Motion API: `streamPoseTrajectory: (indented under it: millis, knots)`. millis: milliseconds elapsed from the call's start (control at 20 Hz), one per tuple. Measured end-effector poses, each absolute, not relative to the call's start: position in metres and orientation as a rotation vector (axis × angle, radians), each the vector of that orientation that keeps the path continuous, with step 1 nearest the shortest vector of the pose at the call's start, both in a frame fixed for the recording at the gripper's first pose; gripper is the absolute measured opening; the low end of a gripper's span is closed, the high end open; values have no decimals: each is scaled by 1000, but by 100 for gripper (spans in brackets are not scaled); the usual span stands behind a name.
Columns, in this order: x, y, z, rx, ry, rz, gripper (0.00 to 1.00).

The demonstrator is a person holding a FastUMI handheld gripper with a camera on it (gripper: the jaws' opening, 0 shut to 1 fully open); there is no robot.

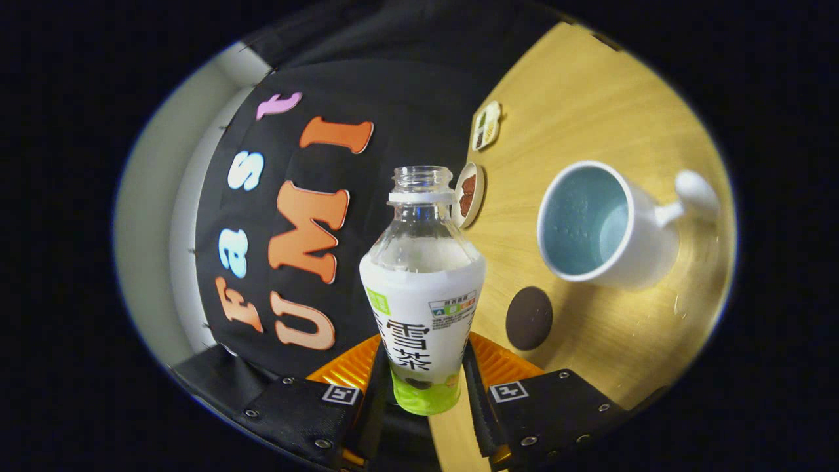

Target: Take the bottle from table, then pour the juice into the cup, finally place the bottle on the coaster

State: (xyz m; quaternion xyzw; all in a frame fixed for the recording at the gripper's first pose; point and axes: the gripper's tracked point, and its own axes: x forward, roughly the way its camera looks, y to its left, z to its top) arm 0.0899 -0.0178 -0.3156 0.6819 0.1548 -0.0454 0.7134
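Note:
My gripper (425,383) is shut on a clear plastic bottle (423,288) with a white and green label. Both fingers press on its lower part. The bottle has no cap, and its open mouth (423,178) points away from the fingers. The whole view is rolled, so the wooden table (590,105) stands like a wall to the right of the bottle. A white cup (606,226) with a handle and a pale blue inside rests on that table, beyond the fingers and to the right of the bottle's neck. A dark round coaster (529,318) lies between the cup and the fingers.
Two small decorated pieces lie on the table beyond the bottle: a round one (468,195) right beside the bottle's neck and a pale one (486,125) farther off. The black booth cloth (406,85) hangs behind the bottle, with a light wall (157,216) past it.

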Motion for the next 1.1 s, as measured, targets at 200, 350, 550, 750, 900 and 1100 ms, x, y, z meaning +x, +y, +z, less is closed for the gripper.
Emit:
streamPoseTrajectory:
  millis: [200,350,550,750,900,1100]
  knots:
    - [99,-37,-309,1227,343,-74,58]
    - [108,-34,-311,973,379,-41,57]
    - [128,-32,-304,675,357,5,58]
    - [144,-32,-296,421,333,26,58]
    - [155,-32,-298,308,327,40,58]
    - [163,-22,-319,259,368,84,58]
